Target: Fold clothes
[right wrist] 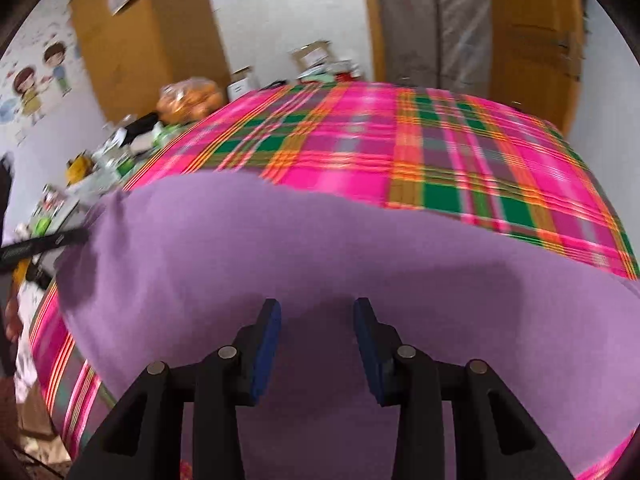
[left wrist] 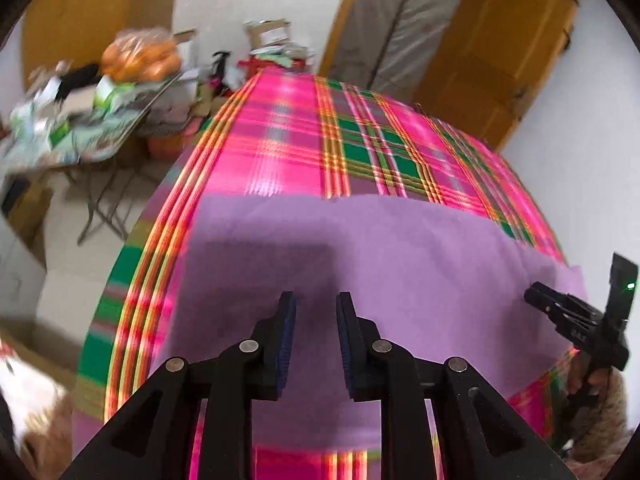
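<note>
Left wrist view shows the left gripper (left wrist: 316, 304) with its jaws parted and nothing between them, poised over a purple garment (left wrist: 360, 248) that fills the lower middle of the frame. The garment lies spread flat on a bright plaid cover (left wrist: 288, 136) of pink, green and orange, its far edge running straight across the centre of the picture. At the right edge the right gripper (left wrist: 538, 294) sits at the garment's corner; from this side I cannot tell how its jaws stand. In the right wrist view those jaws are clearly apart and empty, low over the purple cloth, while the other tool pokes in at the left edge beside a lifted corner.

The fabric looks soft, matte and fleecy, light enough to lift by a pinch, limp enough to sag and drag if held at one point. It should not slip much against the padded fingers (right wrist: 267, 344). I judge the sensible holds are the two near corners or the near hem, one per gripper, pinching only the layers meant to travel. Whether it is already folded, blur and shape leave unsettled.
</note>
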Available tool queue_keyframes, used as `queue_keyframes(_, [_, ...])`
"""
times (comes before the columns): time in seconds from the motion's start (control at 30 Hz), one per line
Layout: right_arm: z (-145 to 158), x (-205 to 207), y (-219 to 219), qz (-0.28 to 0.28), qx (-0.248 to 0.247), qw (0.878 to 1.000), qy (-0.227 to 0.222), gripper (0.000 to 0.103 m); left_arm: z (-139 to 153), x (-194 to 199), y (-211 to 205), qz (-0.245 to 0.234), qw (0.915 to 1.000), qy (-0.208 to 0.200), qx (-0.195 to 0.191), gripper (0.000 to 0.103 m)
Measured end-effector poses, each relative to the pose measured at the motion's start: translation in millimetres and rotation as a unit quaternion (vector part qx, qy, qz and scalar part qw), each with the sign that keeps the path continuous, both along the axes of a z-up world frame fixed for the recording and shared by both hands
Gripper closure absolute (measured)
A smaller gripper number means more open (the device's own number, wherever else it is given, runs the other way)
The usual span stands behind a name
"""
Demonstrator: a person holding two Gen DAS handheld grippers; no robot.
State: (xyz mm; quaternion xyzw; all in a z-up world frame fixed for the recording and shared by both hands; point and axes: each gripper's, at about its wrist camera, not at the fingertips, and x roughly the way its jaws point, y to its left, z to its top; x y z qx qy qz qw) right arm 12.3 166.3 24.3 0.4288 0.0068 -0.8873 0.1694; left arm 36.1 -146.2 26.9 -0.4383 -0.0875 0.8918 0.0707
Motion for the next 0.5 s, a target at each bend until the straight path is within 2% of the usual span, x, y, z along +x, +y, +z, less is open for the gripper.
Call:
queue_keyframes(0.13, [8.1, -3.9, -17.6, 0.053, -0.014, 0.998, 0.001, 0.065, -12.5, -21.2, -6.9, 0.015, 0.9995, -0.027, -0.005, 0.081])
queue_keyframes(0.23, [26.9, -14.7, -16.1, 0.056, -0.030, 0.998, 0.024, 0.065, -21.6, -23.9, -20.8, 0.028, 0.9986, -0.040, 0.020, 0.082])
queue_keyframes(0.33, [38.9, -31.6, -15.0, 0.045, -0.023, 0.998, 0.042, 0.065, -26.0, -24.3, -30.5, 0.033, 0.9976, -0.043, 0.043, 0.082])
queue_keyframes(0.43, [41.1, -50.1, -14.8, 0.051, -0.042, 0.997, 0.039, 0.065, -27.3, -25.5, -36.2, 0.033, 0.9967, -0.043, 0.060, 0.082])
queue_keyframes(0.5, [37.1, -67.2, -15.8, 0.061, -0.073, 0.995, 0.004, 0.065, -28.1, -26.4, -40.0, 0.032, 0.9960, -0.042, 0.071, 0.082])
